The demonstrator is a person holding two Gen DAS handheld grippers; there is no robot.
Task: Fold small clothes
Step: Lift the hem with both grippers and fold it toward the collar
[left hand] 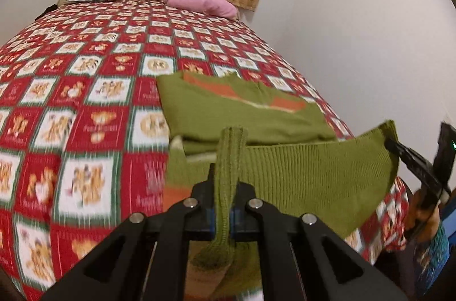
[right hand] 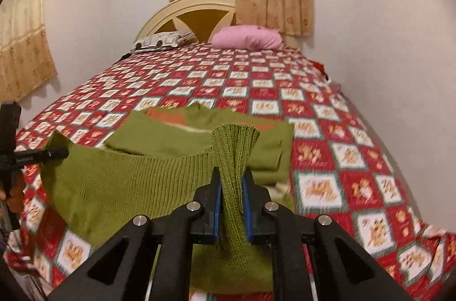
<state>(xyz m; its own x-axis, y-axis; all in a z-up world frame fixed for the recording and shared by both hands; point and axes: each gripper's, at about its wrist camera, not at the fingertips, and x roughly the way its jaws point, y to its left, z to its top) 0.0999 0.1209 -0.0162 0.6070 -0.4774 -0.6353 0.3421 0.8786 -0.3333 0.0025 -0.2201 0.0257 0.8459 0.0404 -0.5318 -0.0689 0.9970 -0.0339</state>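
- Both grippers, left gripper (left hand: pixel 225 201) and right gripper (right hand: pixel 232 201), clench the green sweater (left hand: pixel 313 172) hem.
- Bedspread (left hand: pixel 85 101) lettering blurred, unreadable.
- Sweater's near end hidden below the grippers.

The bed (right hand: pixel 327 130) is covered by a red checked bedspread (right hand: pixel 199 79); a green sweater (right hand: pixel 159 138) is spread near its foot edge, two pillows (right hand: pixel 246 37) at the headboard end.
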